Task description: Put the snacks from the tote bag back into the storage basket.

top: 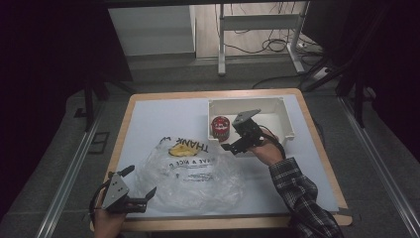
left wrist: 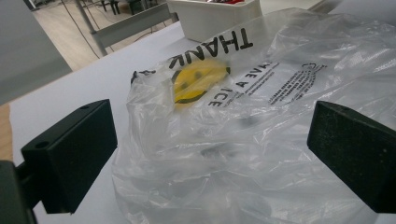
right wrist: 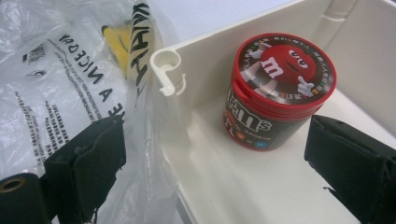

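A clear plastic bag [top: 193, 171] printed with "THANK" and a yellow smiley lies crumpled on the table's front half. My left gripper [top: 140, 181] stands open at the bag's near left corner; in the left gripper view its jaws [left wrist: 210, 144] sit wide apart with the bag [left wrist: 261, 121] between them, untouched. A red-lidded M&M's can [top: 219, 126] stands upright in the front left corner of a white bin [top: 277, 106]. My right gripper [top: 232, 139] hangs open over that corner. One jaw of the right gripper [right wrist: 215, 172] is outside above the bag [right wrist: 56, 70], the other inside near the can [right wrist: 280, 88].
The bin's corner wall [right wrist: 196, 60] runs between the right gripper's jaws. The white tabletop [top: 163, 119] has a wooden rim. A white table frame [top: 257, 22] and cables lie on the floor beyond. A plaid sleeve [top: 302, 198] reaches in from the front right.
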`<action>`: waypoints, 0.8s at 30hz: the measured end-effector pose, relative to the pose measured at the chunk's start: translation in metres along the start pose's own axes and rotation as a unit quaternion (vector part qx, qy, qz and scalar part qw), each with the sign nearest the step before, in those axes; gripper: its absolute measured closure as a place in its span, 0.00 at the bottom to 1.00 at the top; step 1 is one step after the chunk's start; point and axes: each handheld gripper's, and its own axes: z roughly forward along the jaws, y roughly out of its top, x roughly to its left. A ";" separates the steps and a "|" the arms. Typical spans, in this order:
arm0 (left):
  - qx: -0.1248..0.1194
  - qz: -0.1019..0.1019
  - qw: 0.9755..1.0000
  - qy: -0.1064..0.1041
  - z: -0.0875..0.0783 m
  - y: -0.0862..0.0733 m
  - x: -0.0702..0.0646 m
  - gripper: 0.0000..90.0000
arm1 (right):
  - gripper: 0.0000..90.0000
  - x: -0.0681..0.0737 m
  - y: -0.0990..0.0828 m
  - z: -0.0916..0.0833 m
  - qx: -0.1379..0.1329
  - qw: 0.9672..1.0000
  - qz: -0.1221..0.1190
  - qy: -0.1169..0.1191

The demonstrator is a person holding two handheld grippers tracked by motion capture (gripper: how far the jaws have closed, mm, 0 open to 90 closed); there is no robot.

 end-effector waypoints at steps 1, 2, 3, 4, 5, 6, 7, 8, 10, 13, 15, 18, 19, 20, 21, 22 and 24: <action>0.000 0.000 1.000 0.000 0.000 0.000 0.000 0.02 | 0.06 0.001 0.000 -0.001 0.000 1.000 0.000 0.000; 0.000 0.000 1.000 0.000 0.000 0.000 0.000 0.02 | 0.06 0.002 -0.001 -0.001 -0.001 1.000 -0.001 0.001; 0.000 0.000 1.000 0.000 0.000 0.000 0.000 0.02 | 0.06 0.003 -0.001 -0.002 -0.001 1.000 0.000 0.001; 0.000 0.000 1.000 0.000 0.000 0.000 0.000 0.02 | 0.06 0.003 -0.002 -0.002 0.000 1.000 -0.001 0.001; 0.000 0.000 1.000 -0.001 0.000 0.000 0.000 0.02 | 0.06 0.004 -0.002 -0.003 -0.001 1.000 -0.001 0.001; 0.000 0.000 1.000 -0.001 0.000 0.000 0.000 0.02 | 0.06 0.005 -0.002 -0.003 -0.001 1.000 0.000 0.001; 0.000 0.001 1.000 -0.001 0.000 0.000 0.000 0.02 | 0.06 0.005 -0.003 -0.004 -0.001 1.000 0.000 0.001; 0.000 0.001 1.000 -0.001 0.000 0.000 0.000 0.02 | 0.06 0.006 -0.003 -0.004 -0.003 1.000 -0.002 0.002; 0.000 0.001 1.000 -0.001 0.000 0.000 0.000 0.02 | 0.06 0.007 -0.003 -0.006 -0.004 1.000 -0.002 0.001; 0.000 0.002 1.000 -0.002 0.000 0.000 -0.001 0.02 | 0.06 0.009 -0.004 -0.009 -0.007 1.000 -0.002 0.001; 0.000 0.002 1.000 -0.002 0.001 0.000 -0.001 0.02 | 0.06 0.011 -0.004 -0.011 -0.008 1.000 -0.005 0.001; 0.000 0.002 1.000 -0.003 0.001 0.000 -0.001 0.02 | 0.06 0.013 -0.004 -0.014 -0.011 1.000 -0.009 0.001; 0.000 0.002 1.000 -0.003 0.001 0.000 -0.001 0.02 | 0.06 0.014 -0.004 -0.015 -0.011 1.000 -0.008 0.001; 0.000 0.002 1.000 -0.003 0.001 0.000 -0.001 0.02 | 0.06 0.014 -0.004 -0.015 -0.012 1.000 -0.010 0.001; 0.000 0.002 1.000 -0.003 0.001 0.000 -0.001 0.02 | 0.06 0.015 -0.004 -0.016 -0.013 1.000 -0.010 0.001; 0.000 0.002 1.000 -0.003 0.001 0.001 -0.001 0.02 | 0.06 0.016 -0.005 -0.017 -0.014 1.000 -0.011 0.001; 0.000 0.002 1.000 -0.003 0.001 0.001 -0.001 0.02 | 0.06 0.017 -0.005 -0.019 -0.015 1.000 -0.012 0.002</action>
